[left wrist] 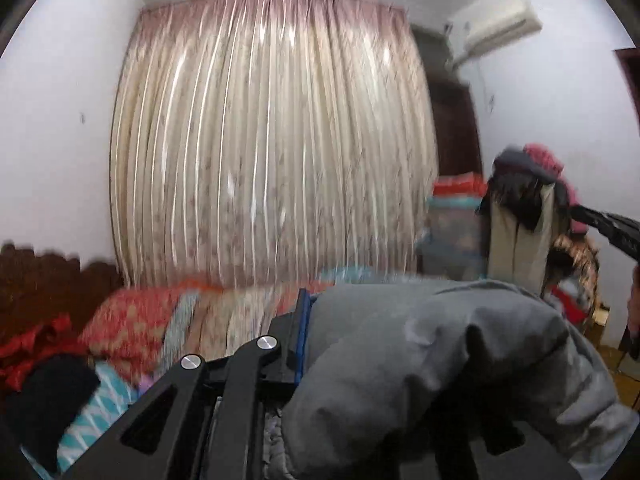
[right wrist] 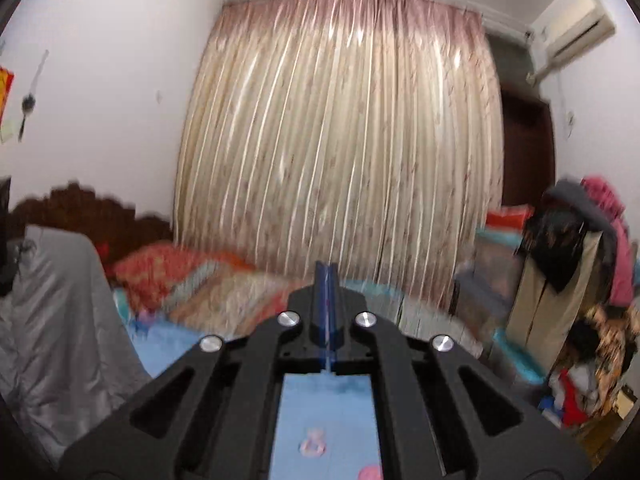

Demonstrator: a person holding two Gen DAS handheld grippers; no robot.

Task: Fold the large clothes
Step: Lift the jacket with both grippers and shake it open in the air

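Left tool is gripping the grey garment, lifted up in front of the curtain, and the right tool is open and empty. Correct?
Not quite. The right tool is shut and empty: the right wrist view shows its blue pads pressed together. The left tool does hold the grey garment before the curtain.

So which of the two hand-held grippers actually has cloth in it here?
The left hand-held gripper: the grey garment bunches over its fingers. The right hand-held gripper is shut with its blue pads together and nothing between them.
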